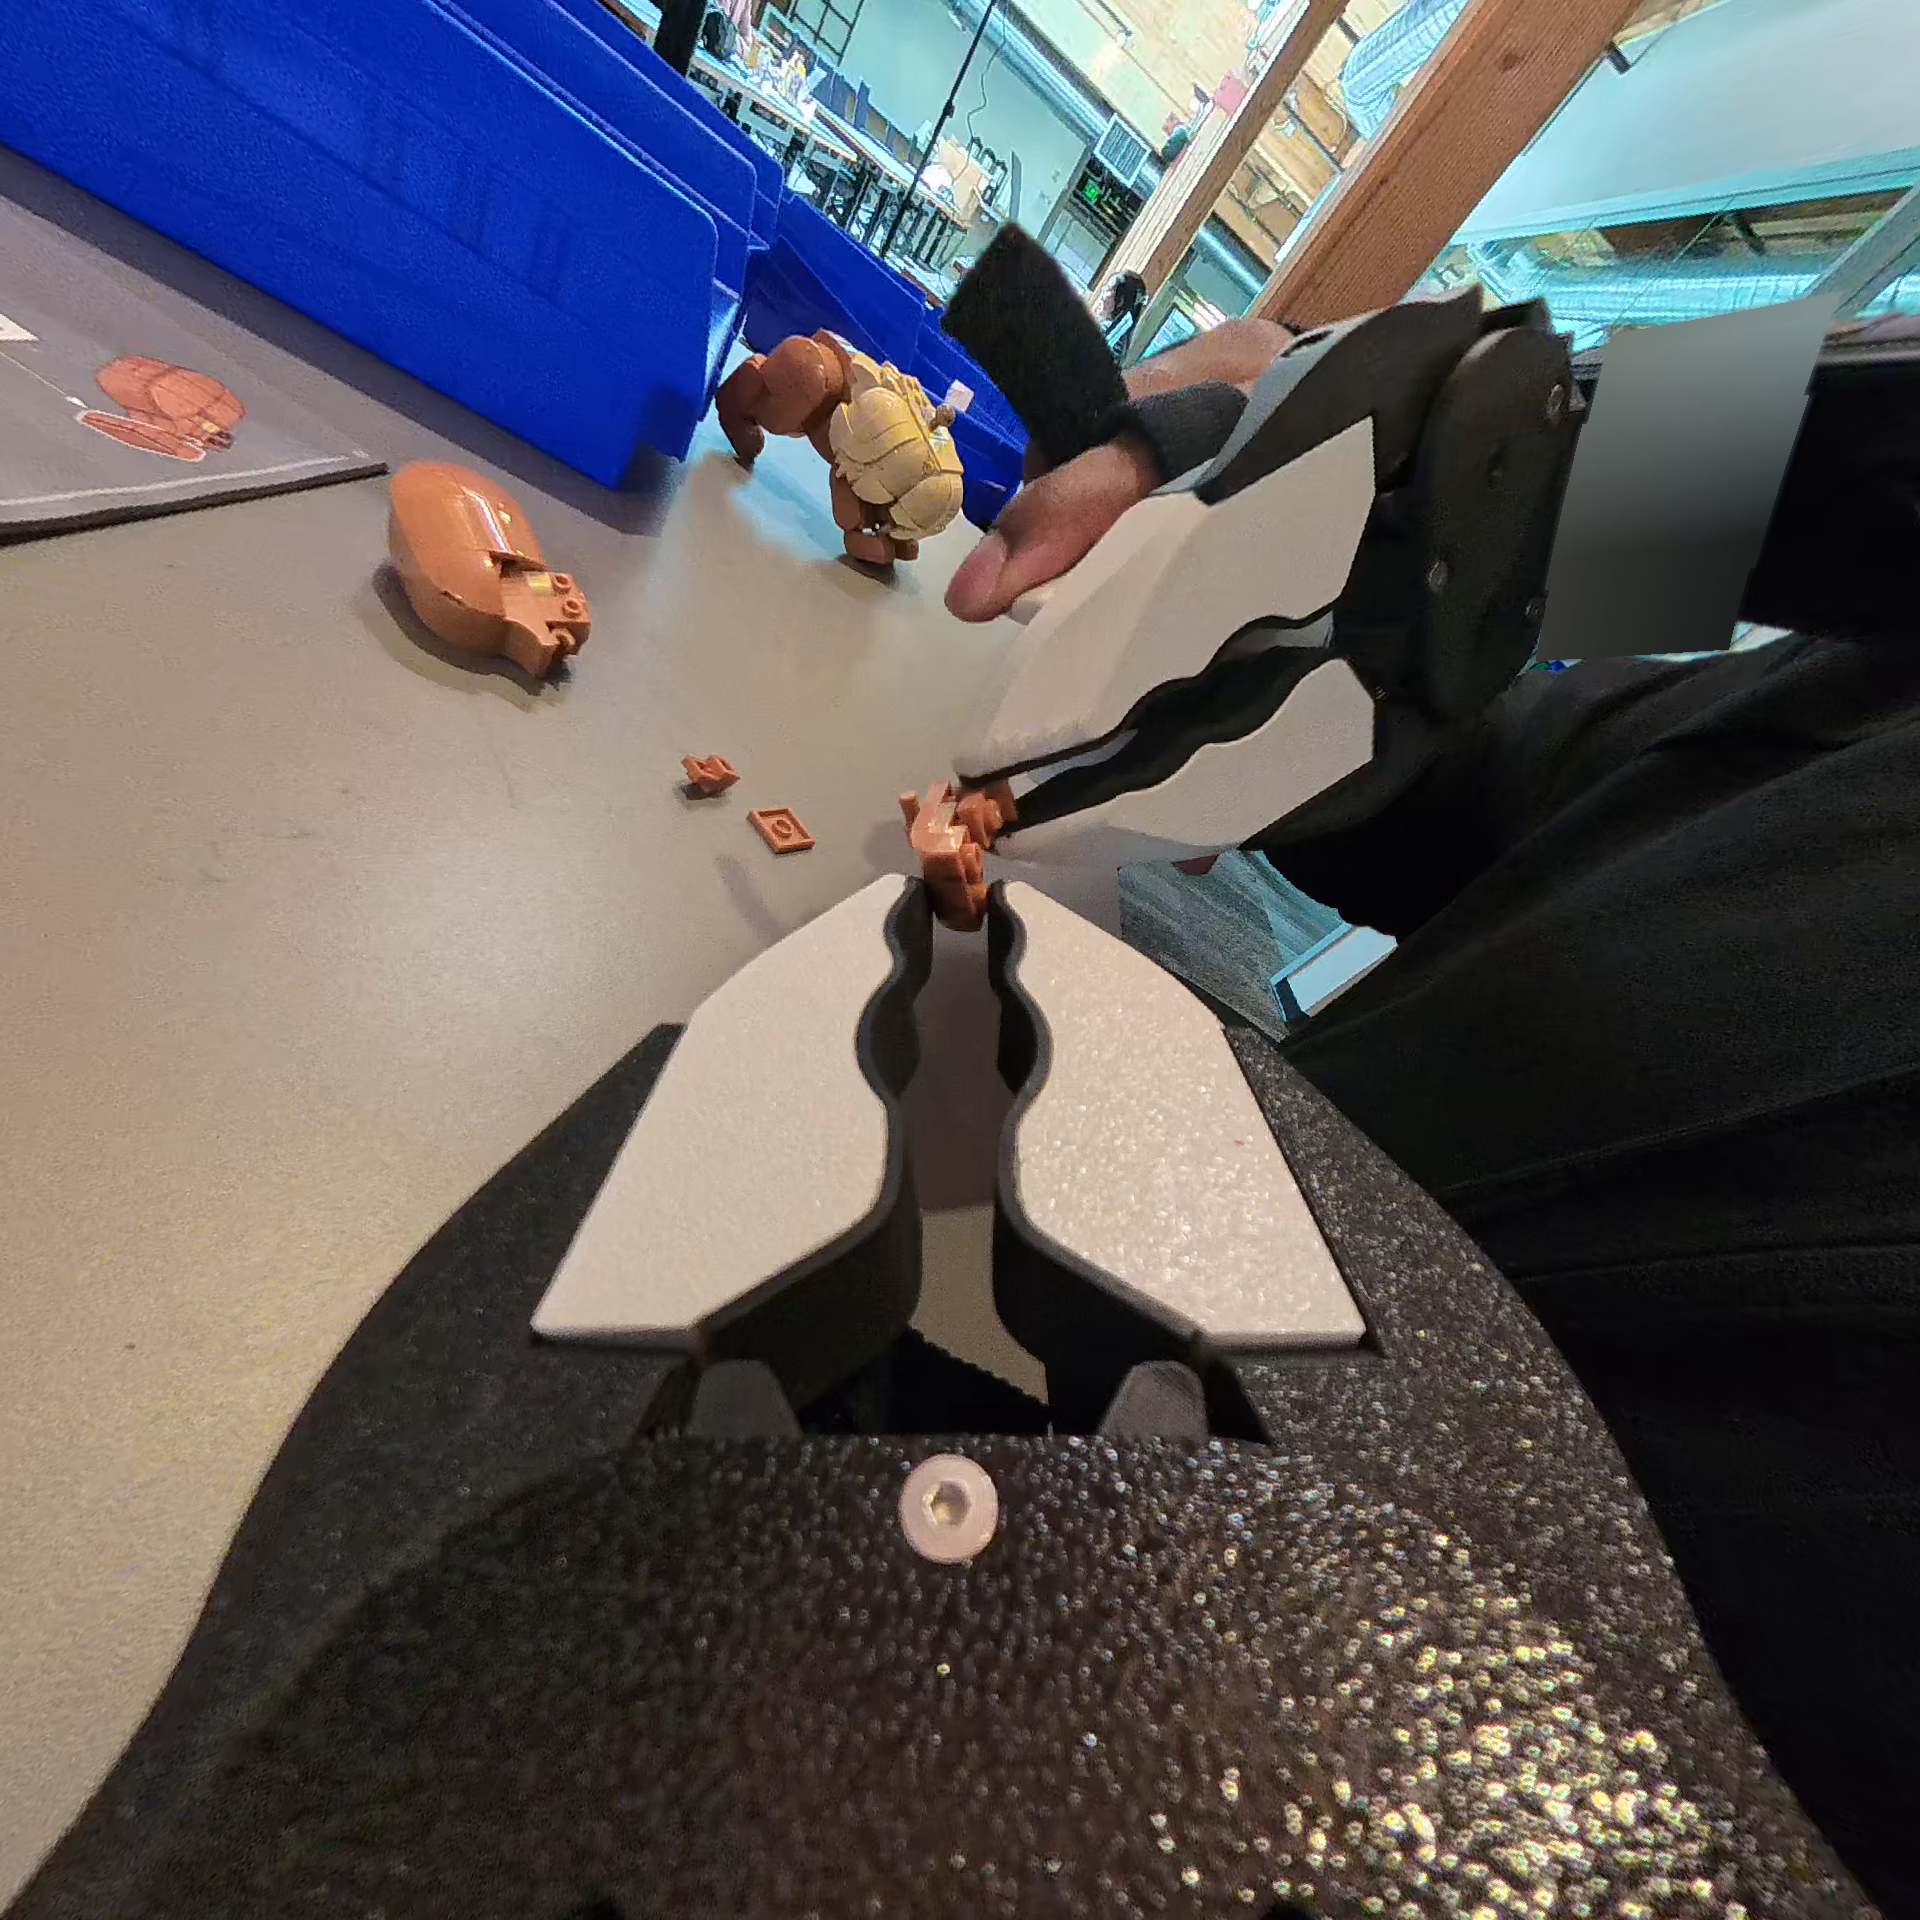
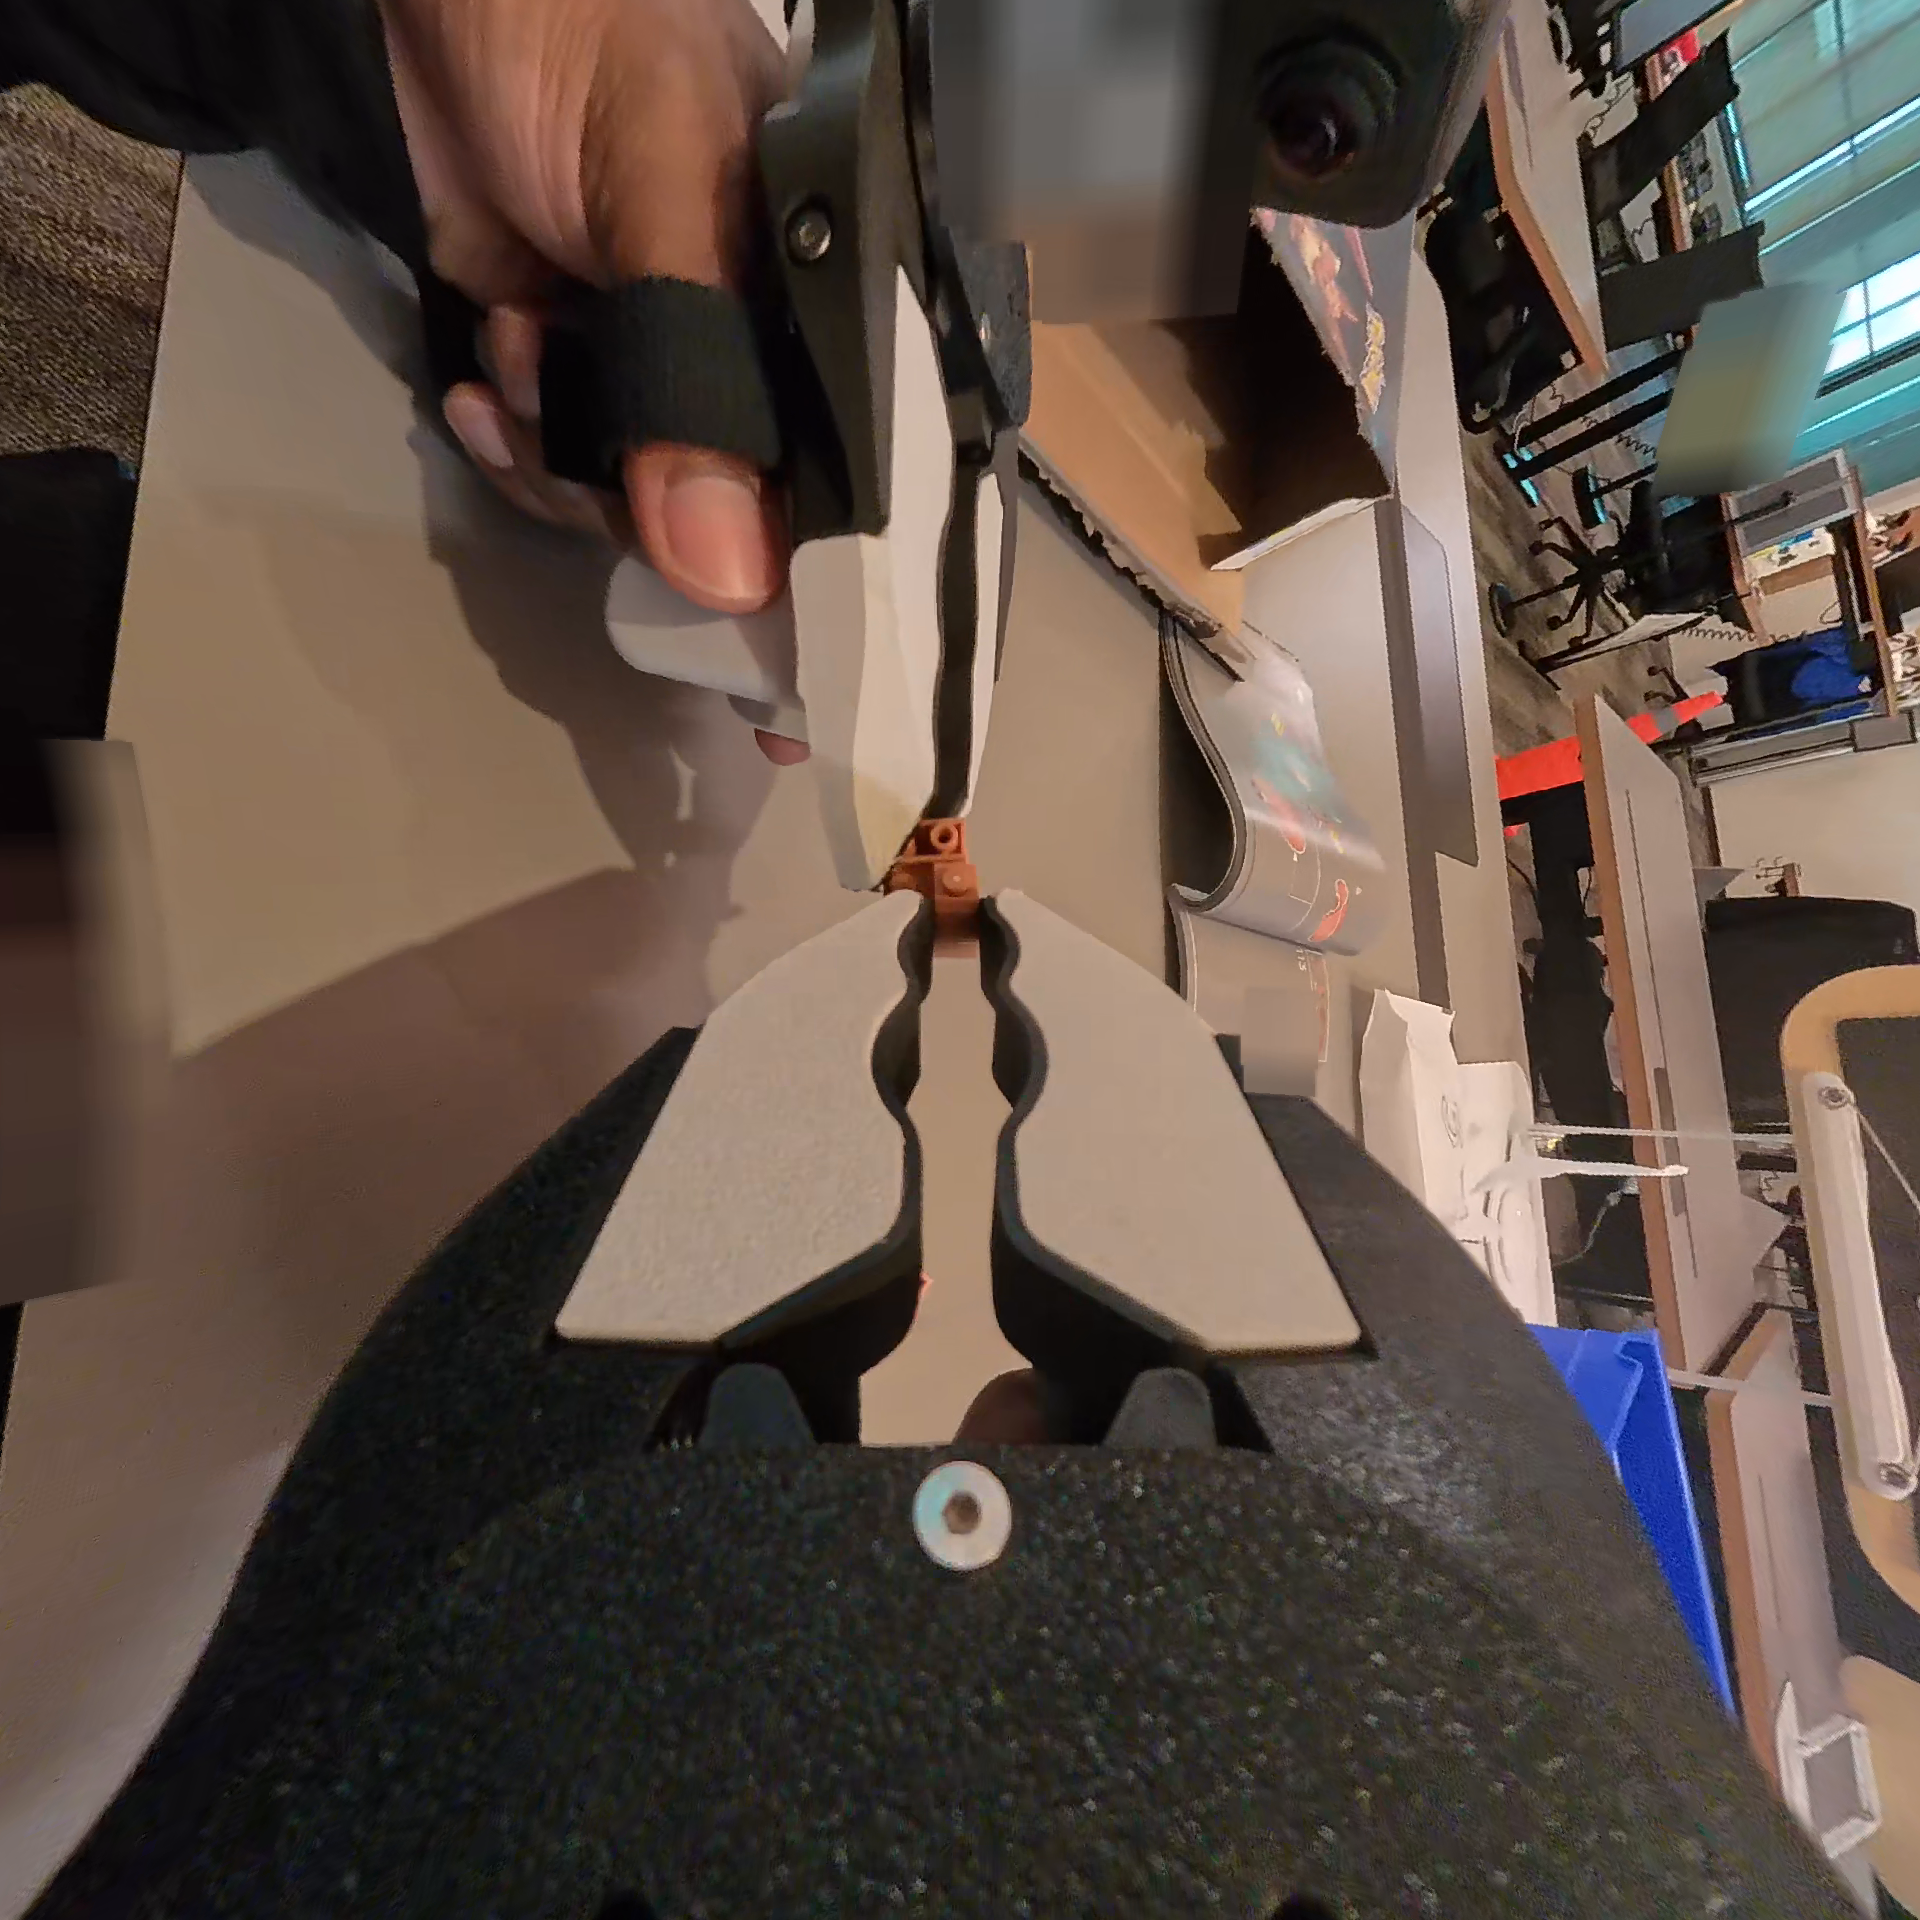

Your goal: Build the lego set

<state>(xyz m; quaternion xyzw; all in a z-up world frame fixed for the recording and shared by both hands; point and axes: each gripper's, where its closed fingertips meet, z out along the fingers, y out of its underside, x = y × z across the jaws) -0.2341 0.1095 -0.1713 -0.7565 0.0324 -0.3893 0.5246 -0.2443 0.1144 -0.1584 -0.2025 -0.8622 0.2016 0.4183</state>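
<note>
Two hand-held grippers meeting tip to tip over the grey worktop [image 1: 312,935], each nearly closed on a small reddish-brown brick cluster [image 1: 951,847]. Left hand-held gripper [image 1: 954,902]: pale grainy finger plates, wavy black inner edges, pebbled black body, tips pinching the cluster's lower end. Right hand-held gripper [image 1: 992,805]: same build, angled in from the right, tips clamped on the cluster's other end, thumb [image 1: 997,566] pressed on its upper plate under a black fabric strap. Seen from the right wrist, right hand-held gripper [image 2: 954,920] gripping a studded brown piece [image 2: 948,883], left hand-held gripper [image 2: 925,821] coming down from above.

Loose on the worktop: a flat square brown tile [image 1: 779,829], a tiny brown bracket [image 1: 710,772], a smooth rounded brown shell assembly [image 1: 478,561], a tan-and-brown figure [image 1: 862,447] near blue plastic bins [image 1: 416,208], an open instruction booklet [image 1: 125,416].
</note>
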